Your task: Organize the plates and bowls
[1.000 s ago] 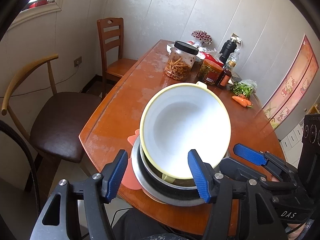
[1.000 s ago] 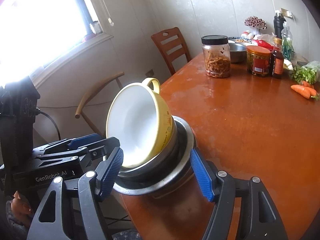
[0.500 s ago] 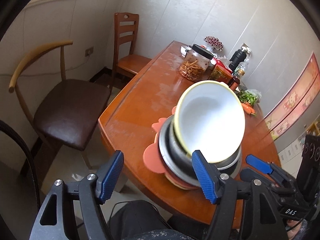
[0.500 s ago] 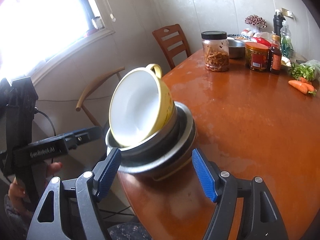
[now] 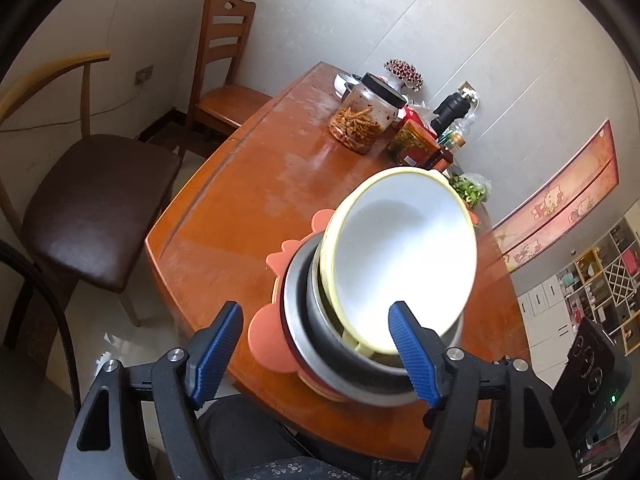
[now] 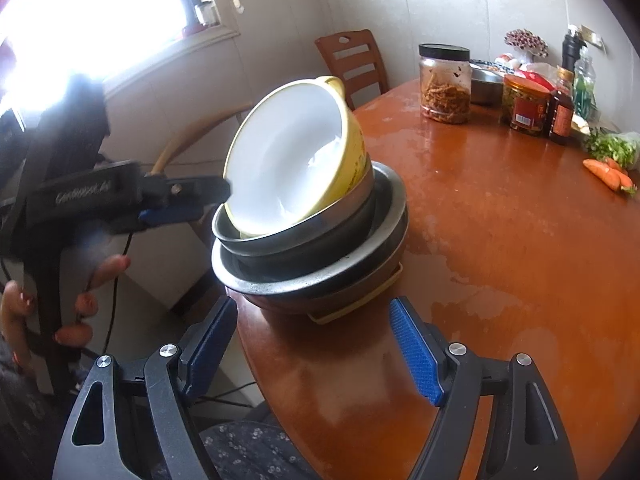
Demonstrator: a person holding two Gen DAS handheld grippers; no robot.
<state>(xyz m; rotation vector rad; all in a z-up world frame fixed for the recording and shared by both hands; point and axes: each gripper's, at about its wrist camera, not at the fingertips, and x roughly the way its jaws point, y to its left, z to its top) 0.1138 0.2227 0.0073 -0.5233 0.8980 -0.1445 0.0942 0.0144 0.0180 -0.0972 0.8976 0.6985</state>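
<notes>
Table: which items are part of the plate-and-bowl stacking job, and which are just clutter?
Job:
yellow bowl, tilted on top
steel bowls nested beneath
orange plate at the bottom

Lying about:
glass jar of pickles
red-labelled jar
sauce bottle
carrots
greens

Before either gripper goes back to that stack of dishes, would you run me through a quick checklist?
1. Left gripper empty, jaws just opening: ok.
2. Right gripper empty, jaws just opening: ok.
3. Yellow bowl level in the steel bowls: not ok, it is tilted.
4. Stack fully on the table: not ok, it sits at the edge.
5. Orange plate under the stack undamaged: cannot tell.
</notes>
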